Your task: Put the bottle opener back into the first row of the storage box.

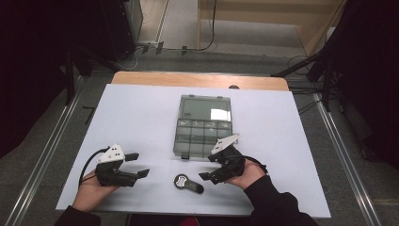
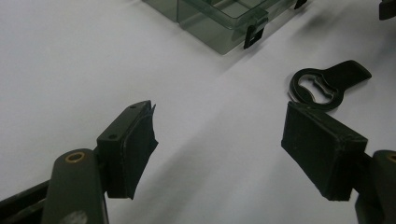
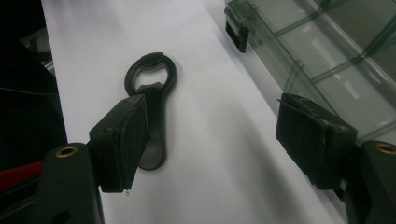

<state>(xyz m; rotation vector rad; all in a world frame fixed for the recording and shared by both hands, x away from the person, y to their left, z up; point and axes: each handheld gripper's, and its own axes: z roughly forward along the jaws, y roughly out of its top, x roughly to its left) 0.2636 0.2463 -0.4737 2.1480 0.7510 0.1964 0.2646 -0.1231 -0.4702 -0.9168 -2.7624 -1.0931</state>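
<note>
Black opener (image 1: 188,183) lies flat on the white table (image 1: 136,113), just in front of the clear box (image 1: 203,126) and between the two grippers. Right gripper (image 1: 209,167), jaws wide with nothing in them, hangs just beside it; left gripper (image 1: 137,164) is equally spread and empty

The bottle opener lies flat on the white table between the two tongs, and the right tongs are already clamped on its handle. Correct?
Not quite. The right tongs are open; the bottle opener lies free on the table, as the right gripper view shows. The rest holds.
</note>
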